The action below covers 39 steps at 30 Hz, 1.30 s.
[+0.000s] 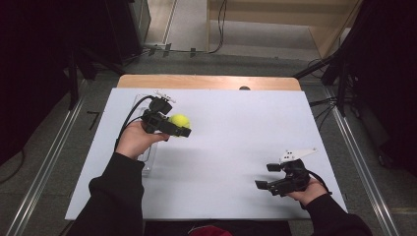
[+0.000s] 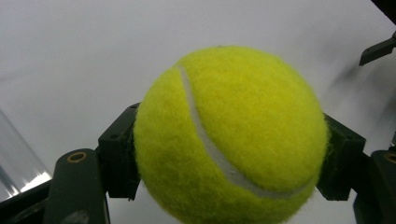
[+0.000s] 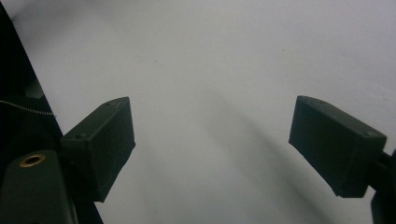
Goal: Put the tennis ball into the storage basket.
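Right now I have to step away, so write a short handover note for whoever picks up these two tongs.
Left tongs: shut on the tennis ball, one jaw pressing each side, held over the left part of the white board.
Right tongs: open, nothing between the jaws, held low over the board near its right front corner.
A clear container lies by the left hand, partly hidden under the forearm.
Done: the ball is gripped.
Left: the ball has not been set down anywhere; the right tongs have not touched it. Probably either place it or pass it across.
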Each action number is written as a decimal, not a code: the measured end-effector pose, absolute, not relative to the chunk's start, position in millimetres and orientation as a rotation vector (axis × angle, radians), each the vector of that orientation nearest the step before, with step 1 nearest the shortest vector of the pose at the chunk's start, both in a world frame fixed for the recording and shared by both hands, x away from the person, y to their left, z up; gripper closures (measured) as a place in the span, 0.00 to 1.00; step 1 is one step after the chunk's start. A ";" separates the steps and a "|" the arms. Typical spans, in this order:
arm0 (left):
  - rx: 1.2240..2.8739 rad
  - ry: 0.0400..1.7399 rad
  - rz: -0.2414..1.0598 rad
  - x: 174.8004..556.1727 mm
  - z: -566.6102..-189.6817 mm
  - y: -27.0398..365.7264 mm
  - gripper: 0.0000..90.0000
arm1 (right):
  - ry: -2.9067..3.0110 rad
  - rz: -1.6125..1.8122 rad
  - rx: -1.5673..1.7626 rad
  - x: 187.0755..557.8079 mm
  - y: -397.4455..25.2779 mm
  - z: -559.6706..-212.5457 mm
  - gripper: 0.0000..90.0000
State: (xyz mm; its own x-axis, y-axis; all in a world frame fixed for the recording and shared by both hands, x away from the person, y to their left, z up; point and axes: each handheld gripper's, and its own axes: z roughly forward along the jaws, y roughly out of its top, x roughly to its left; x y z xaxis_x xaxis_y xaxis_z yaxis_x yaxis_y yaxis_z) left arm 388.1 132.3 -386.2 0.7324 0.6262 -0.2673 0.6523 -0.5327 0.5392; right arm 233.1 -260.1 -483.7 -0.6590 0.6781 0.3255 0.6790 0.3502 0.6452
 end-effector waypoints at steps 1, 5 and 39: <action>2.304 0.960 -0.053 388.8 -386.0 134.2 0.29 | -2.581 -1.235 -1.298 233.1 -260.1 -483.8 0.14; 2.292 0.974 -0.049 389.8 -385.0 138.6 0.29 | -2.581 -1.234 -1.297 233.2 -260.1 -483.8 0.14; 2.213 1.099 0.017 397.4 -378.1 174.4 0.29 | -2.582 -1.233 -1.298 233.3 -260.1 -483.8 0.14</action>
